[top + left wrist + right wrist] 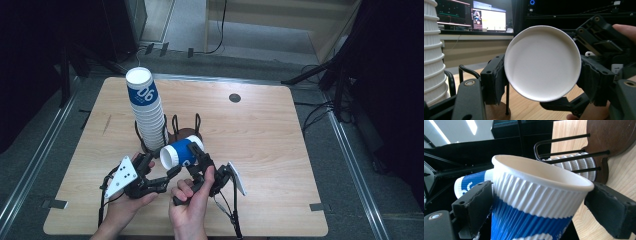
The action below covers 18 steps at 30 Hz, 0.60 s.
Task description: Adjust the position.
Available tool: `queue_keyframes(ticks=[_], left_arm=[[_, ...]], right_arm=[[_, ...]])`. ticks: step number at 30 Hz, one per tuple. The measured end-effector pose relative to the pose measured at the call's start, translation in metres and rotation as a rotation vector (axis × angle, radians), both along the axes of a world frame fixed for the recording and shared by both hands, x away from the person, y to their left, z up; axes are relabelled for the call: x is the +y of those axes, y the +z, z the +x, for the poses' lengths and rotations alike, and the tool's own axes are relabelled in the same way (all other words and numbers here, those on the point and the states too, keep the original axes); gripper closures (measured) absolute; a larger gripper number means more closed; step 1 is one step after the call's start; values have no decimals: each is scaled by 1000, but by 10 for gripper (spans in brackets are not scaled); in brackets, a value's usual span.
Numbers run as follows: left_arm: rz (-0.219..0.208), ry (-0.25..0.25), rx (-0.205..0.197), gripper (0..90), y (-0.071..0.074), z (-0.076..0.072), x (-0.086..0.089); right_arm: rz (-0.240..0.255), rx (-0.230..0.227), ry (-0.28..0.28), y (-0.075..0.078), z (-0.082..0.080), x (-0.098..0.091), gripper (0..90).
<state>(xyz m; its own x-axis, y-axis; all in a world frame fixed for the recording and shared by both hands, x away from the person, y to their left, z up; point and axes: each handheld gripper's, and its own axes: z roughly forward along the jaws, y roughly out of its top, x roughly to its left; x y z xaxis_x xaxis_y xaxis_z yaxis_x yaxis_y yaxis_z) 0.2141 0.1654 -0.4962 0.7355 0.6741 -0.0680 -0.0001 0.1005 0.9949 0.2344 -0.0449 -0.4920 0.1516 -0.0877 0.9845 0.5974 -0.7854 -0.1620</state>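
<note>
Cup (181, 152) is being held on its side above the near middle of the worktop (260, 150), just in front of the holder (176, 134). Its base is being clamped by the closed left tool (162, 166), the pads lying on either side of the white disc. Its ribbed wall below the rim is being gripped by the right tool (200, 159), with both pads resting against it.

Several risks are being judged from this pose:

- The thin paper wall is being squeezed from two ends at once. It could be dented or buckled if either tool is tightened or the two are pulled out of line.
- The base is tapered, so the cup could slip out of the left tool if the right one lets go first.
- The stack (147, 112) is leaning toward the far left corner, and the tools are working close beside it. A nudge to the holder or the lower cups could tip it over.

Things being counted:

- One loose cup.
- One stack of upturned cups, well over ten, nested too closely for a sure number.
- One wire holder on a dark base.
- Two tools.
- Two hands.
- One dark round plug (235, 97) near the far edge.
</note>
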Motion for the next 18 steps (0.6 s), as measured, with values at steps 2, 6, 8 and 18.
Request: queue_keyframes(ticks=[2,6,8,18], left_arm=[[-1,-9,0,295,0,-1,-1],[-1,-13,1,295,0,-1,-1],[-3,-11,4,294,0,0,-1],[-39,4,57,162,1,-6,8]], right_arm=[[4,0,11,-1,2,0,84],[30,-3,15,-2,5,2,98],[38,-1,16,-2,5,1,133],[24,-50,-8,-2,4,0,199]])
